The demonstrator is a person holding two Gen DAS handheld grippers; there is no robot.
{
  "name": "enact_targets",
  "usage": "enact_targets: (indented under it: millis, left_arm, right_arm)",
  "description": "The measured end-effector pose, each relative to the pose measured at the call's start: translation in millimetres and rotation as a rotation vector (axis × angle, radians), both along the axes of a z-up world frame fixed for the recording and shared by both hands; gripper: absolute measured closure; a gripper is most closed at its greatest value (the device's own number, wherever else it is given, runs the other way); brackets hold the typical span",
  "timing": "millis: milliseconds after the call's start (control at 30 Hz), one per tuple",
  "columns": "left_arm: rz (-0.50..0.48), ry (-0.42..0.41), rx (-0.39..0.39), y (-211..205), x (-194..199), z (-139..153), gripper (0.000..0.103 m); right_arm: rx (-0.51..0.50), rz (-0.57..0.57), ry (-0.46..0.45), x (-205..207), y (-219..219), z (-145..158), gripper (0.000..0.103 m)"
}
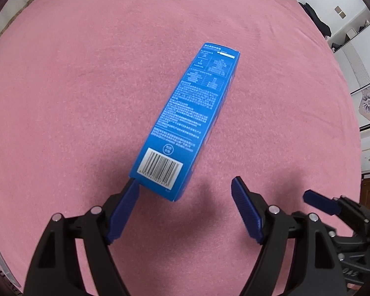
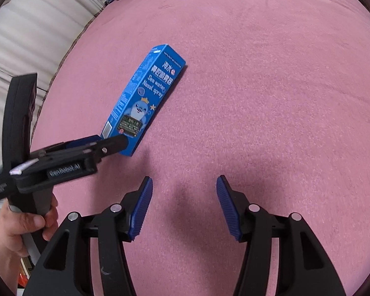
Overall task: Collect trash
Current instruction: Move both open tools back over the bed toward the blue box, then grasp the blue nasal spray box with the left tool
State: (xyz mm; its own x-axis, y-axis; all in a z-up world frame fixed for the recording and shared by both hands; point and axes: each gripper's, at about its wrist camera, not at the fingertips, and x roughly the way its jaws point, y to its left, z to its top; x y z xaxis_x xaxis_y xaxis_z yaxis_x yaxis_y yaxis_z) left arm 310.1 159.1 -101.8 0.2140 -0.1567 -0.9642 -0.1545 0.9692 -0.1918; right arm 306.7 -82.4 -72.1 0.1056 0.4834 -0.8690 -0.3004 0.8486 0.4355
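Clearly the coming move turns on the blue box, a long nasal-spray carton lying on the pink bed cover. Its long axis runs away from the left hand-held gripper, tilted a little to the right, with the barcode end nearest. That gripper stands spread wide. Its left finger sits right at the box's near left corner, whether touching I cannot tell; the right finger is well apart from the box, so nothing is pinched yet. The near end lies toward the left side of the gap, not centred.

The right hand-held gripper is also spread, with nothing between its fingers, hovering over bare cover. From its view the box lies ahead and to the left, with the left tool between, so the left hand is the nearer one.

Judging from this, the left gripper wants a small shift to centre the box's narrow width before closing. Nothing else lies on the cover near the box. Curtains hang beyond the bed's edge, a wardrobe stands on the other side.
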Motion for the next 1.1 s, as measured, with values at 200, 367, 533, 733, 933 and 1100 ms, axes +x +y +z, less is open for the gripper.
enact_targets:
  millis: [200, 367, 533, 733, 933, 1100]
  left_arm:
    - [-0.003, 0.020, 0.015, 9, -8, -4, 0.027]
    - [-0.020, 0.033, 0.048, 1, 9, -8, 0.027]
    - [-0.067, 0.051, 0.077, -3, 29, -16, 0.027]
    - [-0.099, 0.085, 0.106, -6, 43, -29, 0.038]
    - [-0.098, 0.135, 0.121, -16, 58, -38, 0.049]
    - [-0.056, 0.114, 0.082, -30, 52, -37, 0.052]
  right_arm:
    - [0.015, -0.014, 0.022, -6, -5, -4, 0.050]
    - [0.017, -0.018, 0.020, -5, -6, -3, 0.050]
    - [0.017, -0.031, 0.018, -4, -8, -5, 0.050]
    - [0.015, -0.039, 0.022, 0, -14, -8, 0.050]
    - [0.013, -0.052, 0.037, 0, -20, -13, 0.050]
    - [0.013, -0.057, 0.040, -2, -24, -14, 0.050]
